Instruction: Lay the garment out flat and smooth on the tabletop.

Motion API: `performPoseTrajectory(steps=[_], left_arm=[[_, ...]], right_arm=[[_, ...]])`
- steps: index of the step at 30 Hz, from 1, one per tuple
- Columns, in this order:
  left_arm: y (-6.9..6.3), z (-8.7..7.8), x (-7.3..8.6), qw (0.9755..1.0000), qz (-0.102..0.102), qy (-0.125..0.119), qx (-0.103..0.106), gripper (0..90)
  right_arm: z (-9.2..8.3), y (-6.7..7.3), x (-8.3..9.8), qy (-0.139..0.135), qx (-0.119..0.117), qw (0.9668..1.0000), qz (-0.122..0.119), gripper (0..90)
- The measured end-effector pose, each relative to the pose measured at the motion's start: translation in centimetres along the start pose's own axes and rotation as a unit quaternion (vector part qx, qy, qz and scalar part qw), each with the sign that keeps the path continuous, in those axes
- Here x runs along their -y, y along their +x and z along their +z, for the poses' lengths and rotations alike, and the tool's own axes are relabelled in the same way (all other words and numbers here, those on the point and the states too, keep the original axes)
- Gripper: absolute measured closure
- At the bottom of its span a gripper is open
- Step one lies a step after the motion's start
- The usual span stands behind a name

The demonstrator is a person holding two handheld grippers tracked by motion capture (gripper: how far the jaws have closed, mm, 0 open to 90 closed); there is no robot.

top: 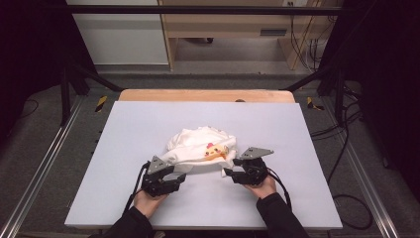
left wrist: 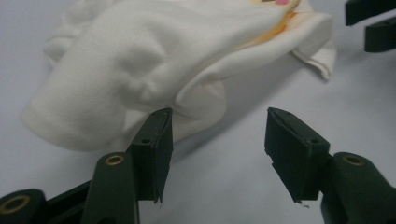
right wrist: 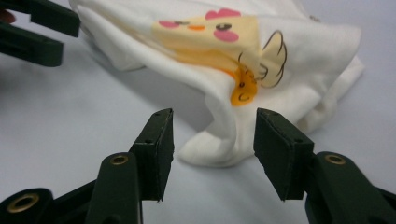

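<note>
Lying crumpled near the middle of the pale grey table [top: 124,148] is a white garment [top: 200,145] printed with a yellow cartoon chick, its print turned toward the person's side. The left gripper [top: 179,177] is held low at the garment's near left edge, and the right gripper [top: 228,172] is held low at its near right edge; the two are set well apart, with the cloth's front fold between them. In the left gripper view, the jaws are seen parted to a middling width with bare table between them, and the white garment [left wrist: 154,65] is bunched just beyond the left jaw's tip, which appears to meet the cloth, though real contact cannot be told. In the right gripper view, the jaws are likewise parted to a middling width, and a hanging fold of the garment [right wrist: 224,140] is seen between and just beyond their tips, without being pressed by either pad. The chick print [right wrist: 210,35] is shown above that fold. Each gripper is borne by a hand in a dark sleeve [top: 277,215] at the table's near edge.
</note>
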State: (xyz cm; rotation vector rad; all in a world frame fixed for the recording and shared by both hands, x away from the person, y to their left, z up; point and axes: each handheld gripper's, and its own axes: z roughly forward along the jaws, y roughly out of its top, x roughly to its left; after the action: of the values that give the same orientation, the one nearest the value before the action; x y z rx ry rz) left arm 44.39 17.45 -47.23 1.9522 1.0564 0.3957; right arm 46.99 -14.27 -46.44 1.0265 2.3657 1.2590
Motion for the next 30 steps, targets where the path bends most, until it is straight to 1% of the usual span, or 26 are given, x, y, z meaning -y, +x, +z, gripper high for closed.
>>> performPoseTrajectory(steps=[1,2,3,4,5,6,8,9,10,11,12,13,14,15,16,17,19,21,22,23,24,25,26,28,29,30], left_arm=[[0.3,1.2,0.0,0.9999,-0.016,0.004,0.000,38.7],[0.3,1.2,0.0,0.9999,-0.016,0.004,0.000,38.7],[0.2,2.1,-0.1,0.9998,-0.016,0.004,-0.008,38.7],[0.1,2.5,-0.2,0.9998,-0.011,0.000,-0.015,38.7],[0.1,2.5,-0.2,0.9998,-0.011,0.000,-0.015,38.8],[0.0,2.8,-0.2,0.9997,-0.010,-0.002,-0.022,39.1],[-0.1,3.2,-0.4,0.9995,-0.007,-0.006,-0.030,40.5],[-0.2,3.5,-0.4,0.9991,-0.007,-0.001,-0.041,46.7],[-0.1,3.6,-0.5,0.9990,-0.009,0.005,-0.043,46.7],[0.0,3.6,-0.5,0.9988,-0.016,0.006,-0.047,52.7],[0.0,3.6,-0.5,0.9988,-0.016,0.006,-0.047,56.8],[0.0,3.6,-0.5,0.9986,-0.016,0.007,-0.049,56.8],[0.0,3.6,-0.5,0.9984,-0.017,0.008,-0.054,66.3],[0.0,3.6,-0.5,0.9984,-0.017,0.008,-0.054,71.5],[0.0,3.6,-0.5,0.9983,-0.015,0.008,-0.056,71.5],[0.0,3.5,-0.5,0.9982,-0.008,0.011,-0.058,81.2],[0.1,3.4,-0.6,0.9984,-0.003,0.012,-0.056,84.9],[0.3,2.4,-0.7,0.9993,0.001,0.017,-0.033,85.5],[0.3,2.4,-0.7,0.9993,0.001,0.017,-0.033,85.6],[0.3,1.1,-0.8,0.9997,0.010,0.020,-0.011,85.7],[0.3,1.1,-0.8,0.9997,0.010,0.020,-0.011,85.7],[0.4,-0.8,-1.0,0.9993,0.023,0.020,0.020,85.6],[0.4,-1.8,-1.0,0.9985,0.033,0.024,0.038,85.6],[0.3,-3.8,-0.8,0.9939,0.059,0.043,0.082,85.5],[0.3,-3.8,-0.8,0.9939,0.059,0.043,0.082,85.3],[0.1,-4.8,-0.6,0.9924,0.070,0.042,0.092,85.3]], right_arm=[[0.2,0.0,0.2,0.001,0.001,1.0000,-0.001,47.9],[0.4,-0.1,0.3,0.004,0.000,1.0000,0.002,48.0],[0.7,-0.1,0.3,0.008,-0.001,1.0000,0.006,48.0],[1.0,-0.1,0.4,0.010,0.001,0.9999,0.007,48.4],[1.0,-0.1,0.4,0.010,0.001,0.9999,0.007,48.4],[1.6,0.0,0.5,0.016,0.002,0.9999,0.004,49.5],[1.9,0.1,0.5,0.019,0.004,0.9998,0.003,50.7],[2.3,0.1,0.7,0.028,0.005,0.9996,0.004,55.7],[2.3,0.1,0.7,0.028,0.005,0.9996,0.004,55.7],[2.6,0.2,0.7,0.031,0.010,0.9995,0.000,61.7],[2.6,0.2,0.7,0.031,0.012,0.9994,-0.001,65.9],[2.6,0.2,0.7,0.031,0.012,0.9994,-0.001,65.9],[2.5,0.2,0.7,0.031,0.013,0.9994,0.005,75.5],[2.5,0.2,0.7,0.031,0.013,0.9994,0.005,75.5],[2.5,0.2,0.7,0.031,0.014,0.9994,0.006,80.3],[2.4,0.1,0.6,0.029,0.016,0.9994,0.008,85.2],[1.9,0.0,0.5,0.021,0.016,0.9996,0.009,86.3],[1.1,-0.2,0.2,0.011,0.007,0.9998,0.015,86.5],[1.1,-0.2,0.2,0.011,0.007,0.9998,0.015,86.5],[-0.3,-0.4,-0.1,-0.002,0.001,0.9999,0.015,86.5],[-0.3,-0.4,-0.1,-0.002,0.001,0.9999,0.015,86.5],[-2.0,-0.5,-0.4,-0.015,-0.011,0.9997,0.012,86.6],[-3.0,-0.5,-0.5,-0.018,-0.019,0.9996,0.012,86.6],[-4.7,-0.3,-0.4,-0.019,-0.034,0.9992,0.005,86.6],[-5.6,0.0,-0.3,-0.020,-0.042,0.9989,0.002,86.7],[-5.6,0.0,-0.3,-0.020,-0.042,0.9989,0.002,86.7]])
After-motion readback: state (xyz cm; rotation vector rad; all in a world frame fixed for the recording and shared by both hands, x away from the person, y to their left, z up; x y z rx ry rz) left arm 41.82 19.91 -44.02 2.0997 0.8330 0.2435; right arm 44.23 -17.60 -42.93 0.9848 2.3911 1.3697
